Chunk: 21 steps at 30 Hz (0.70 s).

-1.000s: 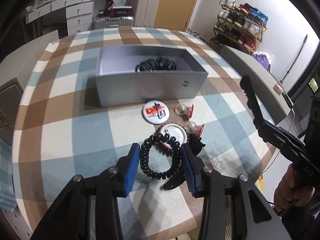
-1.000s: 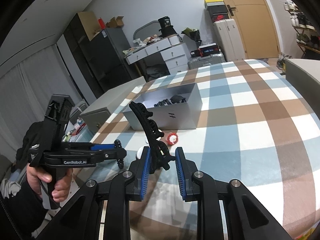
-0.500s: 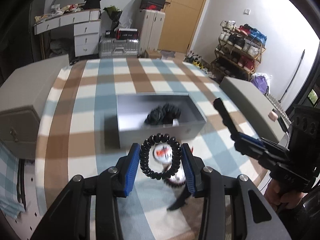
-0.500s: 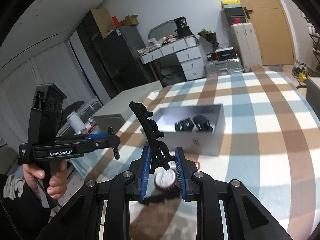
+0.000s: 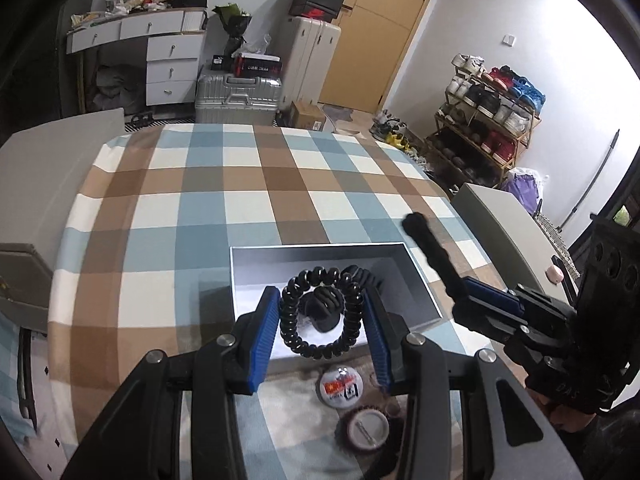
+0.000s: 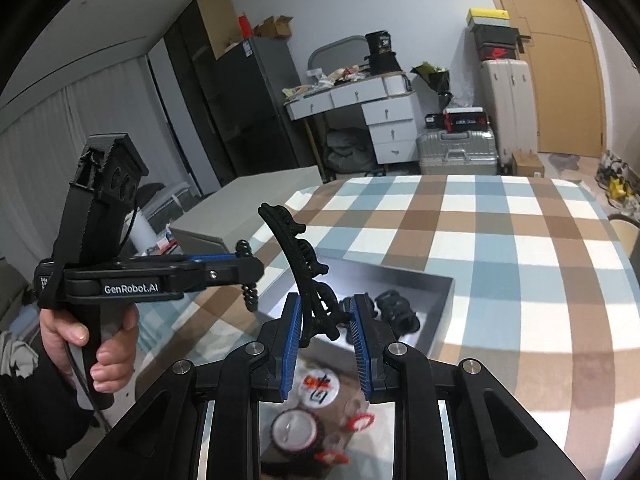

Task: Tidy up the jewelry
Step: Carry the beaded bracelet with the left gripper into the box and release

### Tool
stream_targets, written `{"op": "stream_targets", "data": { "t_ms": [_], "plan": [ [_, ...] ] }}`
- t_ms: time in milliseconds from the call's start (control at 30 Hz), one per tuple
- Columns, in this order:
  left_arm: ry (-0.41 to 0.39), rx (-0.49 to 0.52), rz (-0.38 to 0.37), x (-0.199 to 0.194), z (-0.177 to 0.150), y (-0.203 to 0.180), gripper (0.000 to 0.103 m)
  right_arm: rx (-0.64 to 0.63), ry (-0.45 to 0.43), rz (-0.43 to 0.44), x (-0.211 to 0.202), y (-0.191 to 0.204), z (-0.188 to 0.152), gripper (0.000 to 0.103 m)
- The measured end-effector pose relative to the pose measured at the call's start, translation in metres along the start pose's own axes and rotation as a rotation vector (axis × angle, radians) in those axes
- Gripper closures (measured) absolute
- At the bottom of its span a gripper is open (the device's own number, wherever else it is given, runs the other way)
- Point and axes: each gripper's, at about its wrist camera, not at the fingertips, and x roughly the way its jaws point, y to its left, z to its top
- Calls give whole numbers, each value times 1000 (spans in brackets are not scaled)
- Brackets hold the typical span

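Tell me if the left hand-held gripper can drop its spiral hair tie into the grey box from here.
Probably yes. The left hand-held gripper holds the black spiral hair tie over the open, lidless grey box; nothing blocks the drop.

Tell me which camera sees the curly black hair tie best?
The left wrist view: the spiral hair tie shows as a whole ring held in the left gripper, above the gray box. The right wrist view shows only short bits of coil poking out beside that gripper.

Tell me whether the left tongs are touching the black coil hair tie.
Touching. The left wrist view shows the left tongs with both blue pads pressed against the sides of the black coil hair tie, holding it above the grey box.
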Motion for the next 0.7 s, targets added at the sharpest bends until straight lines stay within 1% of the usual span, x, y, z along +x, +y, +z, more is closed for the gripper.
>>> {"op": "stream_targets", "data": {
  "t_ms": [100, 200, 300, 433, 567, 700],
  "plan": [
    [10, -1, -5, 8, 3, 2, 67, -30, 44, -27, 18, -4, 3, 79],
    [32, -16, -2, 17, 5, 8, 67, -35, 89, -35, 35, -11, 2, 79],
    [51, -14, 5, 24, 8, 10, 67, -42, 115, -39, 47, -16, 1, 79],
    [64, -9, -6, 29, 9, 11, 67, -47, 136, -33, 56, -20, 1, 79],
    [68, -19, -15, 33, 12, 13, 67, 14, 154, -9, 60, -27, 3, 79],
    [68, -21, -11, 37, 13, 14, 67, 24, 147, -4, 61, -31, 5, 79]
  ]
}}
